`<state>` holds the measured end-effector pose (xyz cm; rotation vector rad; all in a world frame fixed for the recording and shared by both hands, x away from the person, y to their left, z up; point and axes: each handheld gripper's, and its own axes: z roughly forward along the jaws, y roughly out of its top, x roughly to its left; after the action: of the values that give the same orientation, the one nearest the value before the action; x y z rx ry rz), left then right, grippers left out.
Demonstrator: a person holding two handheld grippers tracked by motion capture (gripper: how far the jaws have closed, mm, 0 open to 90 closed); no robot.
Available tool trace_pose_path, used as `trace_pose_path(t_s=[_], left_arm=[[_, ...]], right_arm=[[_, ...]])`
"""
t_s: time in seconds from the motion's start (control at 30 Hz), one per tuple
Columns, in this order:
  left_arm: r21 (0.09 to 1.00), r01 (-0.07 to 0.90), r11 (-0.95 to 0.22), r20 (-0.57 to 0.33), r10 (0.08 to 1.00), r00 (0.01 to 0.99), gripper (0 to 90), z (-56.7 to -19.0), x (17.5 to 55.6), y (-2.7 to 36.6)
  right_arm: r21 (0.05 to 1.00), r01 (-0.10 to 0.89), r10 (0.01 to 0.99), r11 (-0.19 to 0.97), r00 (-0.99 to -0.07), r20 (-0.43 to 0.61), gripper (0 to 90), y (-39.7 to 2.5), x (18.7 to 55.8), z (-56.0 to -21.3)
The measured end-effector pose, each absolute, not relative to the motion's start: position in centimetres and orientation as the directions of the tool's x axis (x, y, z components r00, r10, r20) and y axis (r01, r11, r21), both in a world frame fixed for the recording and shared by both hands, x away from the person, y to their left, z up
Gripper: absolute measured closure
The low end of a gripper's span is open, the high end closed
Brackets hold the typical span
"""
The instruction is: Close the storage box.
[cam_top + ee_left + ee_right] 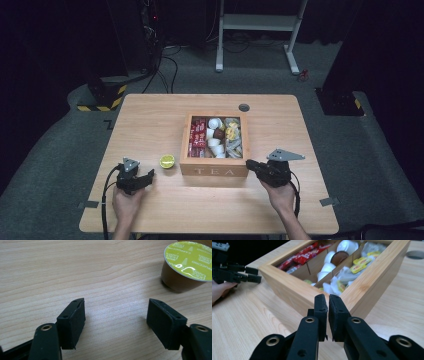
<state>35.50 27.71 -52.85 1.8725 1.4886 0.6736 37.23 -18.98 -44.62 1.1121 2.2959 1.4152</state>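
At a wooden table (150, 210), we hold our left gripper (116, 322) spread wide, near a green-lidded coffee capsule (188, 263) beside the tea box (214, 169). Our right gripper (328, 306) sits clenched, empty, at the box's corner. Next: advance, straddle the capsule, squeeze.

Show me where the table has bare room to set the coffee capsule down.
Bare wood lies left of the tea box, beyond the coffee capsule, along the near edge of the table between the left tool and right tool, and right of the box. The box's compartments are crowded.
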Motion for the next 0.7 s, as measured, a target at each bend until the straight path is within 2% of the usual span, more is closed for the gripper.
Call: trace_pose_path(t_s=[0.7], left_arm=[[0.751, 0.644, -0.149, 0.001, 0.974, 0.225, 31.8, -52.8, 35.5, 27.7]], right_arm=[[0.877, 0.431, 0.747, 0.21, -0.65, 0.141, 83.4, -21.7, 37.9, -41.4]])
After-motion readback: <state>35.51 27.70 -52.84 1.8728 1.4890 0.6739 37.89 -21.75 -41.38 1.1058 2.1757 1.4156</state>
